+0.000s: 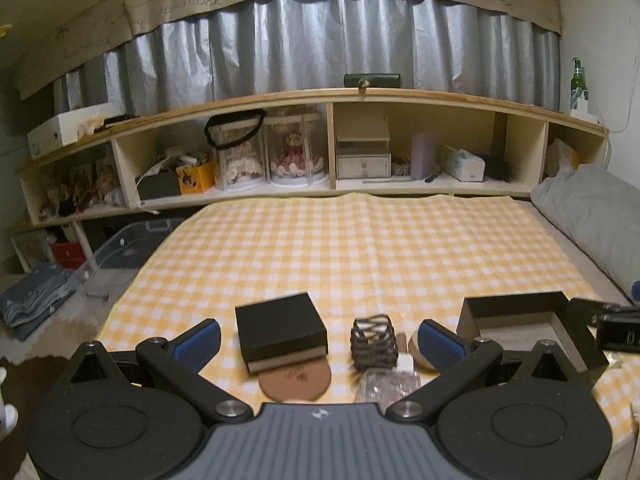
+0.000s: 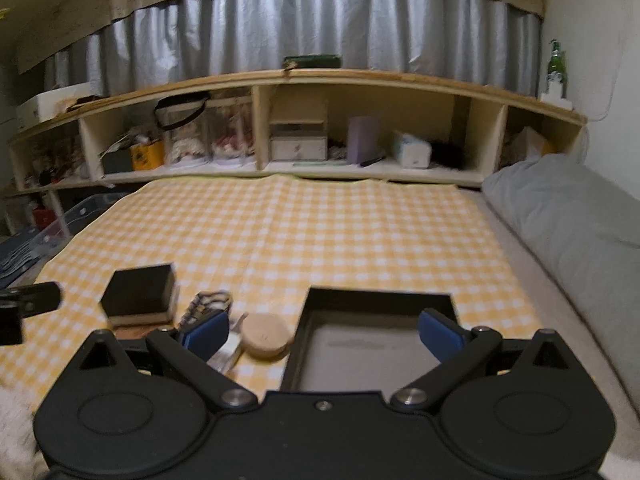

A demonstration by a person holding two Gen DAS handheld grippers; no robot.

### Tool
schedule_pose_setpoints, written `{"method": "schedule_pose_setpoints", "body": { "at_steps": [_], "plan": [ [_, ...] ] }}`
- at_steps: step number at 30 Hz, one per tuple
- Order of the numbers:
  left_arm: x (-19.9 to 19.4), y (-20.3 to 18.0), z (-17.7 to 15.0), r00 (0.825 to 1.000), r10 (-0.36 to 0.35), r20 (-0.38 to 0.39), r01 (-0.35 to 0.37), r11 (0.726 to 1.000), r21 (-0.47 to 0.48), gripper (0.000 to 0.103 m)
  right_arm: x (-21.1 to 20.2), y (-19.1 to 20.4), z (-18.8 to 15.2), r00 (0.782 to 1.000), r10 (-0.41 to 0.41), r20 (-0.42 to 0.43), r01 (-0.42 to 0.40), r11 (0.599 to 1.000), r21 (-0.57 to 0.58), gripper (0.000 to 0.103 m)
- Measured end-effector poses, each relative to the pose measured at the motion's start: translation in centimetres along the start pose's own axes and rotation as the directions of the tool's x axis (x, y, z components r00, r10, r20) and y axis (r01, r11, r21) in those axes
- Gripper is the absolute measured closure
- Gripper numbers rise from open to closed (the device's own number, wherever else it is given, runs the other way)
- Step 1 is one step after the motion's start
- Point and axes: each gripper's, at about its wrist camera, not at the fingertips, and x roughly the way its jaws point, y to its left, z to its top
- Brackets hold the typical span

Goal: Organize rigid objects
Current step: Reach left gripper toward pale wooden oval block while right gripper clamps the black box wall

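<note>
Your open black tray [image 2: 376, 300] lies on the yellow checked cloth [image 2: 320, 224] spread over the bed, directly under your right gripper [image 2: 323, 334], whose jaws are spread wide and hold nothing. Just left of the tray sit a round wooden coaster [image 2: 267, 335], a small wicker basket [image 1: 375, 340] and a closed black box [image 1: 280, 328]. Your left gripper [image 1: 318, 342] hangs over that group with its jaws released too, empty. A grey pillow [image 2: 568, 216] lies along the bed's right edge, and a cluttered wooden shelf [image 1: 328, 98] runs behind.
</note>
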Motion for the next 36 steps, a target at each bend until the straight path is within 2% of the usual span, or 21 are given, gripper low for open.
{"method": "schedule_pose_setpoints", "body": {
  "at_steps": [8,13,17,24,31,34,36],
  "plan": [
    [3.7,1.2,2.0,0.998,-0.013,-0.057,0.012,1.0,-0.025,0.0,3.2,-4.1,2.1,0.996,-0.087,-0.029,0.089,0.993,0.075,0.0],
    [6.9,2.6,2.7,0.992,-0.027,-0.122,0.024,0.999,-0.028,0.0,6.2,-7.0,2.7,0.983,-0.142,-0.116,0.153,0.984,0.089,0.0],
    [9.9,2.9,2.4,0.976,-0.053,-0.209,0.053,0.999,-0.003,0.0,8.6,-9.8,2.3,0.967,-0.151,-0.206,0.18,0.975,0.129,0.001],
    [13.7,2.2,0.4,0.927,-0.11,-0.358,0.142,0.988,0.064,0.0,12.4,-13.9,0.4,0.932,-0.12,-0.343,0.204,0.953,0.223,0.028],
    [16.4,1.2,-1.7,0.87,-0.127,-0.477,0.207,0.971,0.12,0.0,15.2,-15.5,-1.4,0.893,-0.053,-0.446,0.185,0.949,0.256,0.054],
    [17.4,0.8,-2.7,0.836,-0.128,-0.533,0.232,0.964,0.132,0.0,16.3,-15.5,-1.9,0.877,-0.047,-0.479,0.179,0.956,0.234,0.072],
    [17.9,0.7,-3.1,0.821,-0.134,-0.556,0.248,0.959,0.134,0.0,17.3,-15.4,-2.1,0.866,-0.037,-0.499,0.171,0.959,0.226,0.088]
  ]
}}
